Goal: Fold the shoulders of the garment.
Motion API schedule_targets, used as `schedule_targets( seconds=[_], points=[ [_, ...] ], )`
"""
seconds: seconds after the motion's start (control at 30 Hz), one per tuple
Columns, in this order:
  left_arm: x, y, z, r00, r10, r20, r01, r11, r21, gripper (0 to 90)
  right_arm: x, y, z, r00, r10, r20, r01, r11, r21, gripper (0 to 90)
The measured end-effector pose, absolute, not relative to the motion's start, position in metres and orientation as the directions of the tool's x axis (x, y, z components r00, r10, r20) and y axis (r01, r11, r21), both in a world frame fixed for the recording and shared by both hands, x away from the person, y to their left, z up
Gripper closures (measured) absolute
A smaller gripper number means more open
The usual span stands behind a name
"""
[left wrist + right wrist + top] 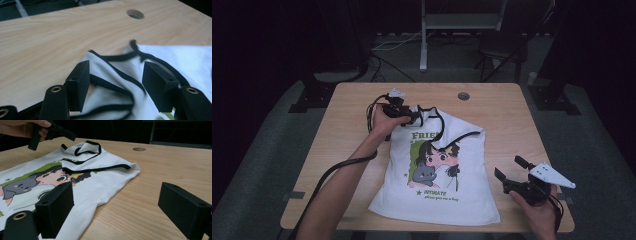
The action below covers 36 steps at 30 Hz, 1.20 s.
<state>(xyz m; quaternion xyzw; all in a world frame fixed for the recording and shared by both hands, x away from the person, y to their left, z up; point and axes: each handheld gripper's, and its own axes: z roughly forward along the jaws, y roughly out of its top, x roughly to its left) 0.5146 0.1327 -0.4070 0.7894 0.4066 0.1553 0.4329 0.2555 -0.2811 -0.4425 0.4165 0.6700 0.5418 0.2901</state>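
The white sleeveless cotton top with black trim and a cartoon print (439,172) lies on the pale wooden table (352,135), its upper part folded over; the left gripper (116,85) straddles the bunched neckline, jaws apart; the right gripper (115,207) hovers open near the hem corner; closing now risks pinching several layers, dragging the fold askew.

You are working in a dark lab or studio: a plain wooden table (512,107) with a cable hole (463,96), grey carpet floor (592,135), loose cables (389,45), and a metal stand (424,35) behind.
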Motion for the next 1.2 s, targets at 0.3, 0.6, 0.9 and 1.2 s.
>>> schedule_targets(
  seconds=[0.3,0.6,0.9,1.2],
  points=[
    [0.541,0.128,-0.413,0.587,0.805,-0.09,0.539,-0.306,0.785,34.5,0.256,-0.281,-0.443,-0.485,0.872,0.063,0.246,0.067,0.967,12.6],
    [0.564,0.122,-0.424,0.55,0.825,-0.131,0.602,-0.283,0.747,32.1,0.256,-0.281,-0.443,-0.485,0.872,0.062,0.244,0.067,0.967,12.6],
    [0.566,0.124,-0.434,0.572,0.8,-0.181,0.63,-0.287,0.722,44.9,0.256,-0.281,-0.442,-0.486,0.872,0.056,0.245,0.074,0.967,12.6],
    [0.565,0.127,-0.435,0.57,0.792,-0.218,0.632,-0.254,0.732,73.3,0.256,-0.28,-0.443,-0.484,0.873,0.054,0.244,0.075,0.967,12.6]
  ],
)
